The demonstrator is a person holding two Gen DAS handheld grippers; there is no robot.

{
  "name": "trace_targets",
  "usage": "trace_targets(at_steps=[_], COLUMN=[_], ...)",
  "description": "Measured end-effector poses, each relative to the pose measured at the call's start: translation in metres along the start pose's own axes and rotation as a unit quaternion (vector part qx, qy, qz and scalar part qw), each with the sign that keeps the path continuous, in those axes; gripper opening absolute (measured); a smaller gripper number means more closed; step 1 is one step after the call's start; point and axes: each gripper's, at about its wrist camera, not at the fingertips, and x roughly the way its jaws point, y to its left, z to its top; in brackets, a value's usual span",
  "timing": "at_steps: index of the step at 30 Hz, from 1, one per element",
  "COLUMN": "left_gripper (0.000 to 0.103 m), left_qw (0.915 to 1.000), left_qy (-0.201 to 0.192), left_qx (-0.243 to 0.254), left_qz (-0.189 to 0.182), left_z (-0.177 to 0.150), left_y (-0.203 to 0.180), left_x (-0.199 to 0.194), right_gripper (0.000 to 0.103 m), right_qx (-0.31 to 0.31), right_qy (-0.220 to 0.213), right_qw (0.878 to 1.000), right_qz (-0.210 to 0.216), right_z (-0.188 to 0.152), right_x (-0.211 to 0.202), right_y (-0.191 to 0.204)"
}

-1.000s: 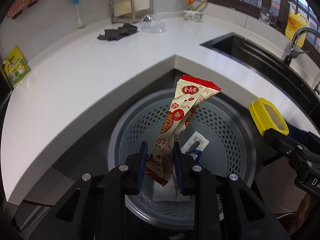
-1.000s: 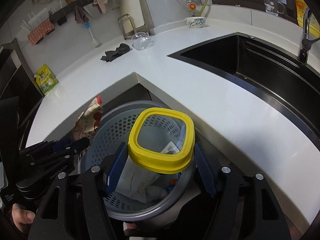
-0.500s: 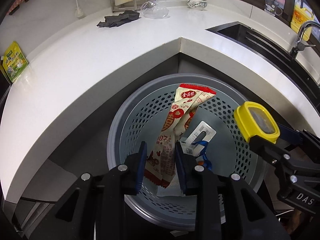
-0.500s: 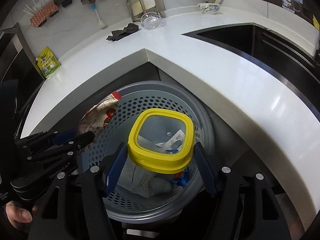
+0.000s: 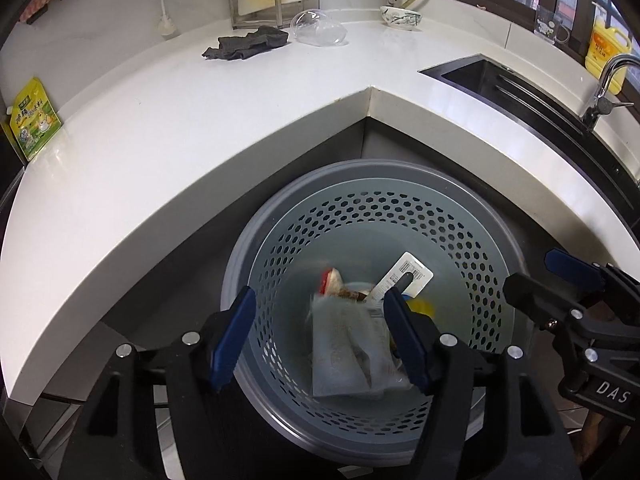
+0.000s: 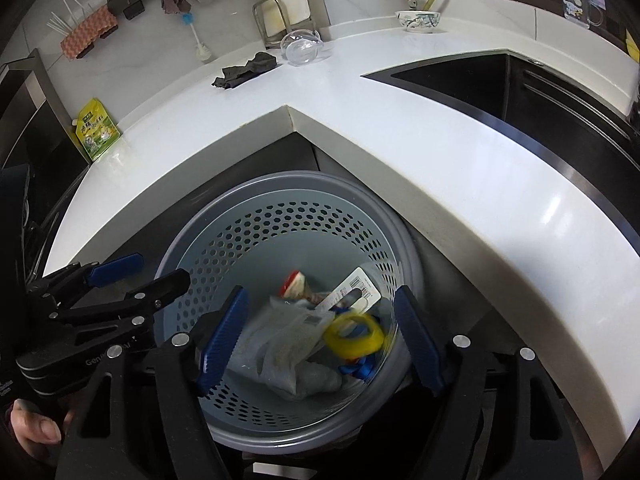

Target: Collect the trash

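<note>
while both my grippers hung spread wide and empty over the perforated bin (image 5: 460, 216), left gripper (image 5: 320, 340) and right gripper (image 6: 320, 340), the red-and-white wrapper (image 5: 332, 280) and the yellow lid (image 6: 354, 336) lay blurred down among the trash. i judged the risk lay in the clear cup (image 5: 318, 32) and dark cloth (image 5: 246, 46) on the counter (image 5: 160, 128), well apart: either might be overlooked.

left gripper (image 5: 322, 330): fingers (image 5: 234, 334) spread wide, nothing held | right gripper (image 6: 320, 338): fingers (image 6: 222, 330) spread wide, nothing held | both side by side, angled downward
</note>
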Motion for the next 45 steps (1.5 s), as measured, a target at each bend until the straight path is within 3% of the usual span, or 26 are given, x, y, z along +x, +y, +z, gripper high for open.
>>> trace_targets(at_steps=[45], left_gripper=[0.070], left_qw=[1.0000], left_qy=[0.001], left_qx=[-0.005], left_qz=[0.001], left_z=[-0.0018], left_y=[0.0047], left_x=[-0.0011], right_gripper=[0.072], right_qx=[0.005], right_qy=[-0.003], right_qw=[1.000], right_qz=[-0.001], right_z=[-0.0016], right_x=[-0.0058], right_y=[-0.0005])
